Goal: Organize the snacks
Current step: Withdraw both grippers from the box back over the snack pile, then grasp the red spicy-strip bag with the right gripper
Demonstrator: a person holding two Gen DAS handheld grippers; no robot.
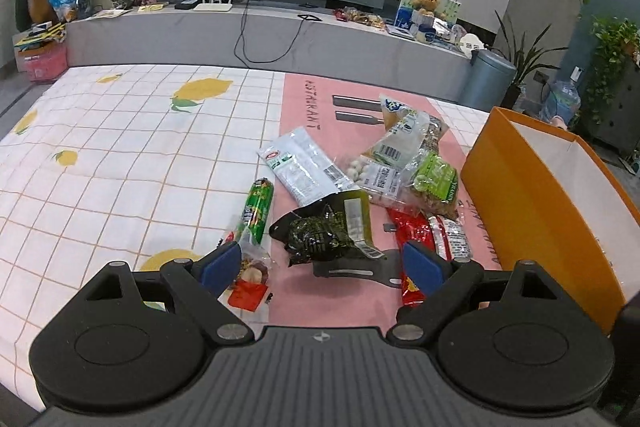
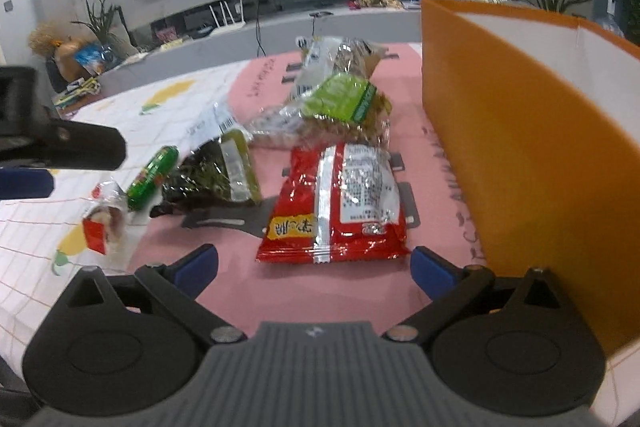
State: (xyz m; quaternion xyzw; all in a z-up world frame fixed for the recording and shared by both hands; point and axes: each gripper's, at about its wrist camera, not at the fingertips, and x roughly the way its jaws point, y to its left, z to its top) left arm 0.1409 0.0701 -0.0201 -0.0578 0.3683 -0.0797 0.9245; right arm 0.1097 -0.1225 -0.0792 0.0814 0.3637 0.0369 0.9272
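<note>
Several snack packets lie on a pink mat on the table. A dark seaweed packet lies just ahead of my open, empty left gripper. A red packet and a green sausage stick flank it. A small red-and-clear packet lies by the left finger. In the right wrist view my right gripper is open and empty just before the red packet. The seaweed packet, the green sausage stick and a green nut bag lie beyond.
A tall orange box with a white inside stands open at the right of the mat; it shows close on the right in the right wrist view. A lemon-print tablecloth covers the table to the left. The left gripper's body shows at the left edge.
</note>
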